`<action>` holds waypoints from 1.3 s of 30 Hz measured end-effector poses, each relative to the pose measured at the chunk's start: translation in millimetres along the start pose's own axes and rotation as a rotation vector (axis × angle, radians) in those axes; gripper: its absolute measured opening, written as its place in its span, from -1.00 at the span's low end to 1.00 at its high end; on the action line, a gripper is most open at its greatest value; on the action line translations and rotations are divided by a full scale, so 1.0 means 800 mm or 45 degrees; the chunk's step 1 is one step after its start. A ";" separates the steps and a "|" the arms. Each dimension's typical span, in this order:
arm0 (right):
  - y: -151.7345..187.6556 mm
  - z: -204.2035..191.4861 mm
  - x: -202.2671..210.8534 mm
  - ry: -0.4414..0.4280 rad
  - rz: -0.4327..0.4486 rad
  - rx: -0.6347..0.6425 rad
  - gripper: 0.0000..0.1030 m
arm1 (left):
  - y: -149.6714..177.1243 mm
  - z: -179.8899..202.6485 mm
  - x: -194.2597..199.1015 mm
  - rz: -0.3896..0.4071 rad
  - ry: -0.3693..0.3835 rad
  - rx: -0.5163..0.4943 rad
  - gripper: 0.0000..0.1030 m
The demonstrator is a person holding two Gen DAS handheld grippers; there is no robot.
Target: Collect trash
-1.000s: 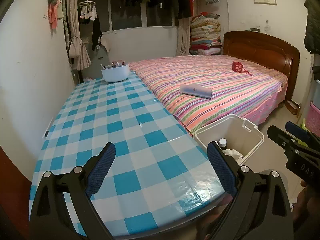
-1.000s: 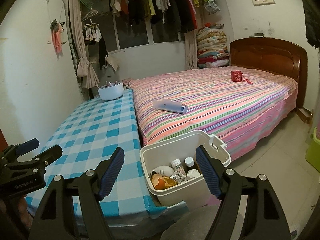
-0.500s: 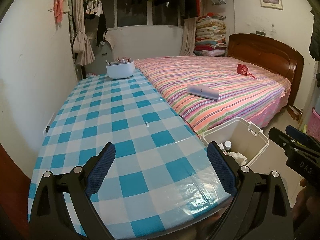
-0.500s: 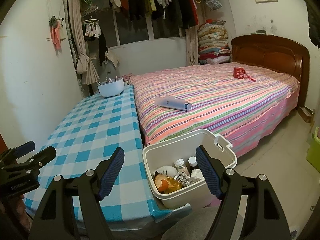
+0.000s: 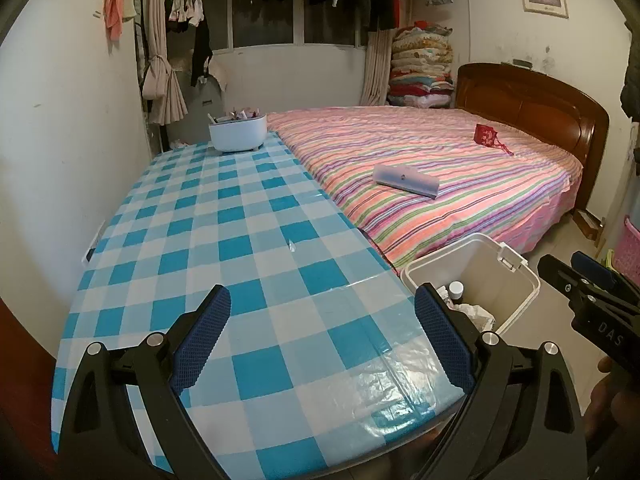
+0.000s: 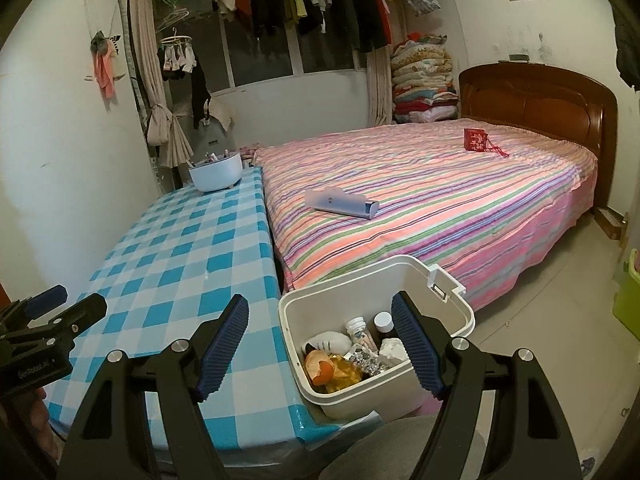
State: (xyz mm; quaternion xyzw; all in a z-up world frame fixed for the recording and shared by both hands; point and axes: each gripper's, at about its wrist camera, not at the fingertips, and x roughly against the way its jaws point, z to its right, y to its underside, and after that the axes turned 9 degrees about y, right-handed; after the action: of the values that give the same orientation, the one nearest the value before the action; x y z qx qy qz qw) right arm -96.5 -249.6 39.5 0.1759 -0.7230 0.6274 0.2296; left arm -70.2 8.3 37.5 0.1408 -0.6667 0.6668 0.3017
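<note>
Bedroom walls, a window hung with drying clothes and a bed (image 6: 440, 184) under a pink striped sheet fill the background, with a long counter (image 5: 224, 240) in a blue-and-white checked plastic cloth running beside the bed. At the counter's near corner, on the bed side, stands a cream plastic bin (image 6: 360, 392) with an open top and a latch on its far rim; inside lie an orange peel (image 6: 320, 368), crumpled white tissue (image 6: 394, 350), two small white-capped bottles (image 6: 362, 330) and some foil scraps. The left gripper (image 5: 322, 344) hovers over the counter's near end with its jaws wide apart and nothing between them; the right gripper (image 6: 322, 348) hangs just above the bin, its jaws likewise spread wide and holding nothing. The counter itself looks bare apart from a white round bowl of small items (image 5: 238, 132) at its far end and one tiny pale scrap (image 5: 292, 245) mid-cloth, which may be the last bit of litter. Such a scrap would be light, thin and flat on slick plastic, so it is likely to slide; pinching it by a raised edge with the pad tips seems best. On the bed lie a pale grey flat box (image 6: 344, 204) and a small red pouch (image 6: 476, 140); whether they count as trash I cannot tell.
</note>
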 end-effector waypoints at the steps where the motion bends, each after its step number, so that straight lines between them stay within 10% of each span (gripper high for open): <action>1: -0.001 0.003 -0.002 -0.001 -0.002 -0.001 0.40 | -0.001 0.000 -0.002 -0.003 -0.002 0.001 0.78; 39: -0.012 0.018 -0.052 -0.062 -0.041 -0.033 0.40 | -0.011 0.028 -0.038 -0.084 -0.026 -0.051 0.78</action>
State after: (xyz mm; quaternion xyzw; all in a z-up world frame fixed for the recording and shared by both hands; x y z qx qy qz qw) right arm -58.2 -267.0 23.1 0.1997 -0.7336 0.6096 0.2241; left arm -46.0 -20.5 27.8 0.1635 -0.6780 0.6416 0.3193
